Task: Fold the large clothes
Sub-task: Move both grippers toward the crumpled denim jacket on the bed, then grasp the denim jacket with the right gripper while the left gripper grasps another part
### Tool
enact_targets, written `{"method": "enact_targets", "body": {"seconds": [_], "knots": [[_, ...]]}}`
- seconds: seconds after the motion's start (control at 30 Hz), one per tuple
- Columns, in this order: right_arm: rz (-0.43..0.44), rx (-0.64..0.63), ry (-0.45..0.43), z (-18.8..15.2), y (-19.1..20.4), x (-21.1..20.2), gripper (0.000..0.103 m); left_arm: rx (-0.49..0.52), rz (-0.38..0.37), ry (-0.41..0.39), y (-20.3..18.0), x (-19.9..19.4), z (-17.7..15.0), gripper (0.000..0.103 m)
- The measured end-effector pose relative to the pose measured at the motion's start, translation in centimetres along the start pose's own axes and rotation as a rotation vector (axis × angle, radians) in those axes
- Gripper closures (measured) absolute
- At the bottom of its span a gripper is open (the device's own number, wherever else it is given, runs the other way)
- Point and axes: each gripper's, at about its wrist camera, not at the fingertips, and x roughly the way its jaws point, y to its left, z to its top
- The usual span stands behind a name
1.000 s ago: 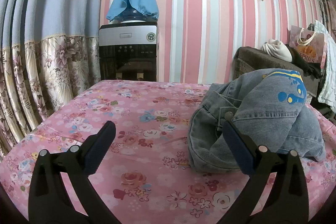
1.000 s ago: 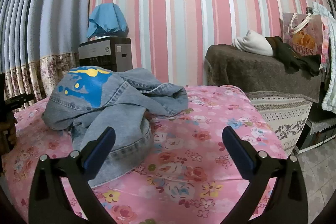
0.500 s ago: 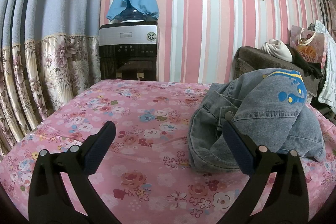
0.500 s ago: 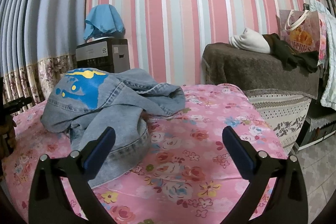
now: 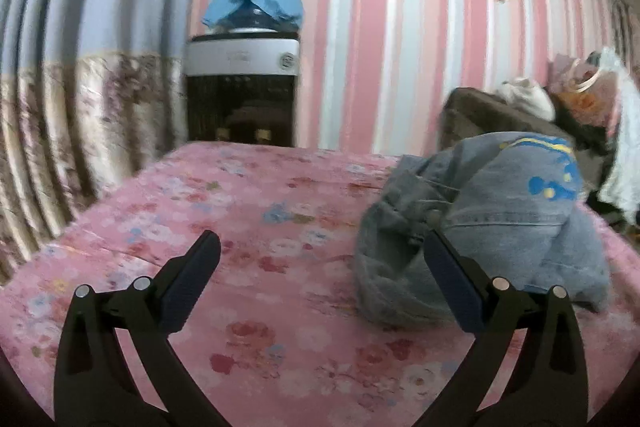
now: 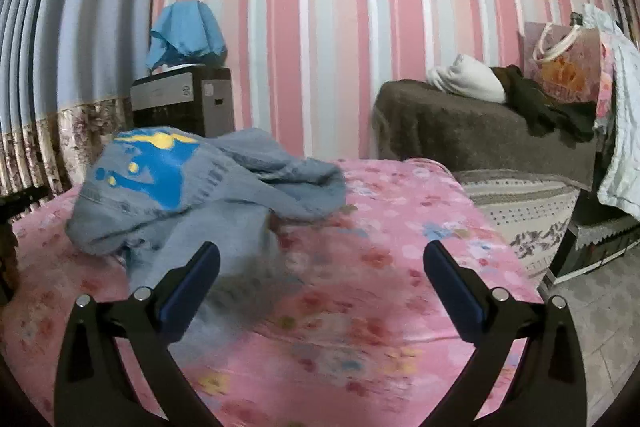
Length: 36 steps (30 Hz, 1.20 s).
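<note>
Currently, left wrist view: left gripper (image 5: 320, 259) jaws spread wide and empty, crumpled blue-grey denim jacket with blue-and-yellow print (image 5: 492, 227) heaped on the pink floral bedspread (image 5: 240, 211), ahead-right just past the right finger. Right wrist view: right gripper (image 6: 320, 263) also wide and empty, jacket ahead-left, hem by the left finger. Heap sits between both grippers, neither touching; which is nearer I can't tell.

Flowered pink bedspread (image 5: 248, 211) lies bare across its left half, up to the far edge; open passage there. Crumpled denim jacket (image 5: 500, 219) heaps up on the right half, blocking a low path. Beyond the far edge stands a water dispenser (image 5: 242, 99) against the striped wall. Right of the bed, a brown-covered bench (image 6: 480, 135) piled with clothes narrows the gap.
</note>
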Motion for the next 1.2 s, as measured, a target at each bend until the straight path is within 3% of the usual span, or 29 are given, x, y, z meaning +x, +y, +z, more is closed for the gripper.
{"method": "enact_targets", "body": {"seconds": [0.1,0.27,0.4,0.6,0.67,0.7,0.73,0.9,1.03,1.2], "knots": [[0.046,-0.007,-0.014,1.5,3.0,0.5,0.002,0.035,-0.033,0.052,-0.7,0.8,1.1,0.003],[0.17,-0.016,0.054,3.6,7.2,3.7,0.002,0.149,-0.071,0.02,-3.8,2.0,4.6,0.003],[0.22,0.003,0.07,4.7,9.0,6.4,0.002,0.154,-0.096,0.09,-5.1,5.1,6.9,0.003],[0.291,-0.002,0.156,4.9,10.8,11.1,0.002,0.108,-0.102,0.075,-5.0,6.6,7.1,0.003],[0.326,-0.034,0.152,4.4,11.4,11.5,0.044,0.097,-0.097,0.082,-4.7,7.0,6.8,0.003],[0.296,-0.054,0.149,4.1,11.4,11.4,0.073,0.098,-0.092,0.08,-4.7,7.1,6.6,0.003],[0.273,-0.07,0.133,3.9,11.2,11.1,0.078,0.101,-0.086,0.08,-4.6,7.2,6.5,0.003],[0.265,-0.106,0.105,3.2,9.4,8.6,0.096,0.118,-0.065,0.096,-4.5,7.5,6.2,0.003],[0.172,-0.119,0.032,4.4,6.1,4.7,0.098,0.121,-0.08,0.085,-5.2,7.4,7.4,0.003],[0.024,-0.113,-0.005,4.7,1.4,1.7,0.098,0.16,-0.152,0.062,-8.4,7.2,9.4,0.003]]}}
